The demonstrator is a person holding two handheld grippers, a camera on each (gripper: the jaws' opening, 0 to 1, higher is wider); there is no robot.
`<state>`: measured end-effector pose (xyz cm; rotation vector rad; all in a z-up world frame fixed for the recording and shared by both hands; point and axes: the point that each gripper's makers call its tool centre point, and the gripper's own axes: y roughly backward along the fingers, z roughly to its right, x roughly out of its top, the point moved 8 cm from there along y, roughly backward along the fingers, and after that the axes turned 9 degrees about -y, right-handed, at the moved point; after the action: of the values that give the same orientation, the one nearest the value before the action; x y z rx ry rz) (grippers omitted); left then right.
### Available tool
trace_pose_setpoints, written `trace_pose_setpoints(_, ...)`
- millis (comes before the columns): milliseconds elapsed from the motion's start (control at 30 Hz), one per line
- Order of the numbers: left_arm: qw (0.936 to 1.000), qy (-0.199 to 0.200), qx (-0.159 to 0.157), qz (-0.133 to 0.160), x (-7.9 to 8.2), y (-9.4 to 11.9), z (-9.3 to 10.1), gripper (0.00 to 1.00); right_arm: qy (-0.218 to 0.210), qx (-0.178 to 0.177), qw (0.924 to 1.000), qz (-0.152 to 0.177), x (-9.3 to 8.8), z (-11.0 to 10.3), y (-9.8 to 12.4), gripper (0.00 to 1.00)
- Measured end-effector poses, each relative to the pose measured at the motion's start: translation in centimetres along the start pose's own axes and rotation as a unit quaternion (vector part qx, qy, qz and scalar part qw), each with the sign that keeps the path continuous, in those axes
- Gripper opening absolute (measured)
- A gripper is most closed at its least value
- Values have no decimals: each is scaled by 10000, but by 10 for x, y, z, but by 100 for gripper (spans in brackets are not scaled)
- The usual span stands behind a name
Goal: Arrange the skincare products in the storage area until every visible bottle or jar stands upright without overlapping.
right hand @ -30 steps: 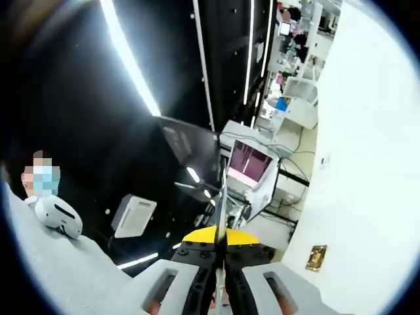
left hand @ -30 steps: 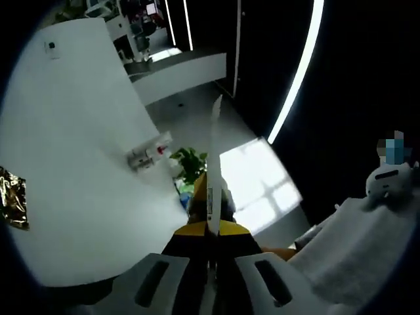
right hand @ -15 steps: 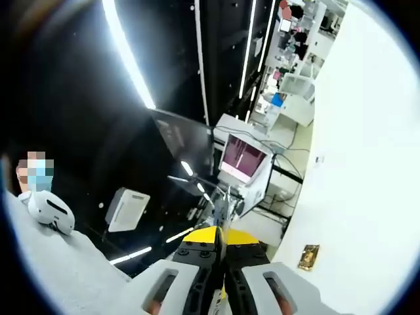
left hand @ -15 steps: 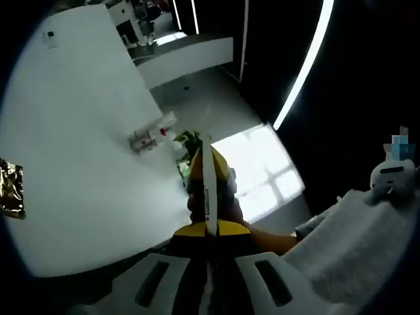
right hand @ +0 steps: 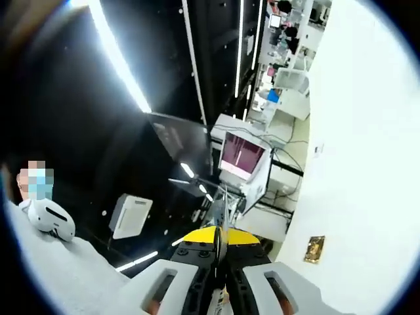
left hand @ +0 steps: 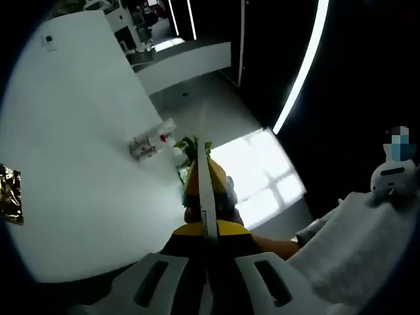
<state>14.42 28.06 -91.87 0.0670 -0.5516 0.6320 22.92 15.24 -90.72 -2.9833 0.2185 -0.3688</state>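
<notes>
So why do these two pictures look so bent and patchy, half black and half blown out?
Left gripper view: a fisheye lens curves the white wall, and the light strip and bright window-like panel glare against black. Right gripper view: the same curving, a glaring strip light, a washed-out white wall, and a soft, slightly blurred monitor.

Left claw (left hand: 207,154), right claw (right hand: 225,200): jaws together.
</notes>
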Motion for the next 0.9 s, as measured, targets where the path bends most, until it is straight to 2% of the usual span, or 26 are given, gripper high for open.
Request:
trace_pose_setpoints(33,9998,57,38,209,4,2,-1,0,74,-101,9999,9,1,2,0,2)
trace_pose_setpoints(67,9993,79,45,350,7,3,-2,0,137,-129,9998,38,2,3,0,10)
trace_pose_setpoints(133,9983,108,126,564,13,6,-3,0,30,-233,9997,78,2,5,2,20)
trace_pose_setpoints(267,9952,23,293,934,26,14,-4,0,-57,-356,9993,-138,-8,10,5,21)
trace_pose_setpoints(300,9933,82,354,1097,30,16,-6,0,-25,-392,9988,-282,-13,11,7,21)
trace_pose_setpoints(400,9903,219,447,1296,34,20,-9,0,-52,-386,9973,-628,-27,10,7,18)
trace_pose_setpoints(467,9897,265,448,1337,34,21,-12,0,83,-408,9953,-869,-36,9,6,14)
trace_pose_setpoints(533,9897,272,481,1321,34,21,-14,0,115,-331,9955,-877,-39,7,4,5)
trace_pose_setpoints(567,9896,277,506,1318,33,21,-14,0,61,-184,9959,-879,-39,5,3,0)
trace_pose_setpoints(600,9891,286,521,1346,33,21,-15,0,-37,-83,9968,-788,-38,3,2,0)
trace_pose_setpoints(633,9874,419,469,1452,34,22,-15,0,29,-108,9971,-752,-37,4,2,0)
trace_pose_setpoints(700,9872,405,418,1483,34,21,-15,0,155,-92,9972,-732,-37,4,2,0)
trace_pose_setpoints(733,9869,431,443,1489,34,21,-16,0,191,-86,9974,-689,-36,4,3,0)
trace_pose_setpoints(800,9861,238,676,1500,34,21,-20,0,178,-114,9980,-603,-33,6,4,0)
trace_pose_setpoints(900,9865,226,684,1472,33,21,-20,2,202,-88,9983,-546,-31,4,5,0)
